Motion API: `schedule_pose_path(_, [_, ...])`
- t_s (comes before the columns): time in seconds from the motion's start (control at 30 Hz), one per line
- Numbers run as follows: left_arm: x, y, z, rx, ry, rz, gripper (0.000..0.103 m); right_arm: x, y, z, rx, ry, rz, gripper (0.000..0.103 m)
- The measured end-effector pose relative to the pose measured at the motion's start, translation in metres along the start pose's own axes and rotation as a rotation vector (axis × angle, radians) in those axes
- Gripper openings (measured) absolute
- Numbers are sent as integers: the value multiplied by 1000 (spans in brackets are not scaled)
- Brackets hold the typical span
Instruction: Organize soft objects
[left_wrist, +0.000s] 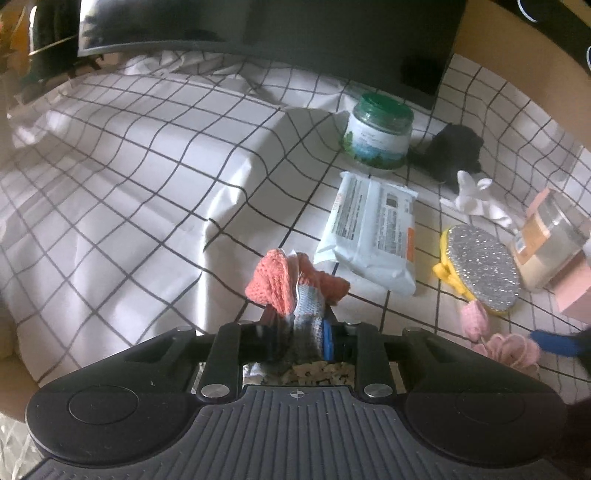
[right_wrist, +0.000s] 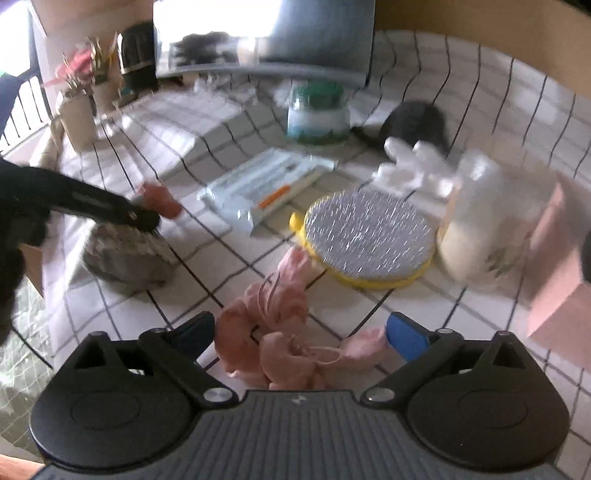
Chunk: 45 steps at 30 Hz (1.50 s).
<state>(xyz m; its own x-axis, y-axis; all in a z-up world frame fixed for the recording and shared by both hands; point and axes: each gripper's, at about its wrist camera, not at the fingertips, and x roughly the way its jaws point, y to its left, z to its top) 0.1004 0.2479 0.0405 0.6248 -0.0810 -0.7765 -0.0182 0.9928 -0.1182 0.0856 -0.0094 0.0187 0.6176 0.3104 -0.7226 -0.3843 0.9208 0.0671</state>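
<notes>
My left gripper (left_wrist: 301, 338) is shut on an orange and grey knitted cloth (left_wrist: 284, 284), which bunches up above the pads. Just under the gripper shows the woven rim of a grey basket (left_wrist: 314, 373). In the right wrist view that gripper (right_wrist: 144, 218) hovers over the basket (right_wrist: 125, 254) with the orange cloth (right_wrist: 162, 199) at its tip. My right gripper (right_wrist: 301, 328) stands open around a pink knitted piece (right_wrist: 280, 332) lying on the checked tablecloth; the pads do not press on it. The pink piece (left_wrist: 506, 345) also appears at the lower right in the left wrist view.
On the cloth lie a wipes pack (left_wrist: 369, 232), a green-lidded jar (left_wrist: 380, 129), a black soft lump (left_wrist: 450, 151), a white soft item (left_wrist: 472, 195), a yellow-backed silver scrubber (right_wrist: 369, 240), a cream jar (right_wrist: 476, 229) and a pink box (right_wrist: 557, 266). A monitor (right_wrist: 266, 37) stands behind.
</notes>
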Motion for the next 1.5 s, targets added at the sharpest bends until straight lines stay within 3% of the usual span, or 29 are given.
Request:
schedule_pose_path(0.07, [-6, 4, 3, 4, -10, -18, 26, 5, 5, -2, -17, 10, -31, 92])
schedule_pose_path(0.17, [-13, 10, 8, 4, -36, -48, 26, 5, 15, 1, -62, 8, -53, 51])
schedule_pose_path(0.2, [-15, 11, 10, 5, -43, -60, 26, 5, 17, 4, -73, 14, -49, 26])
schedule_pose_path(0.23, [-16, 13, 14, 5, -53, -75, 26, 5, 18, 9, -79, 26, -49, 21])
schedule_pose_path(0.4, [-21, 16, 40, 2, -104, -133, 26, -16, 22, 37, -96, -22, -76, 17])
schedule_pose_path(0.53, [-29, -1, 81, 46, -179, -177, 26, -54, 22, 72, -109, -136, -87, 17])
schedule_pose_path(0.73, [-45, -60, 148, 183, -299, -237, 26, -114, -3, 123, -124, -339, -169, 17])
schedule_pose_path(0.9, [-51, -130, 181, 282, -321, -349, 26, -159, -51, 141, -85, -456, -324, 17])
schedule_pose_path(1.13, [-40, -241, 176, 372, -238, -561, 26, -198, -137, 123, 57, -472, -527, 17])
schedule_pose_path(1.33, [0, -334, 145, 403, -69, -704, 27, -207, -214, 94, 263, -407, -612, 18])
schedule_pose_path(1.43, [34, -366, 125, 356, 53, -777, 35, -199, -240, 82, 336, -367, -590, 18])
schedule_pose_path(1.5, [58, -383, 110, 382, 127, -736, 40, -191, -253, 77, 369, -342, -569, 18])
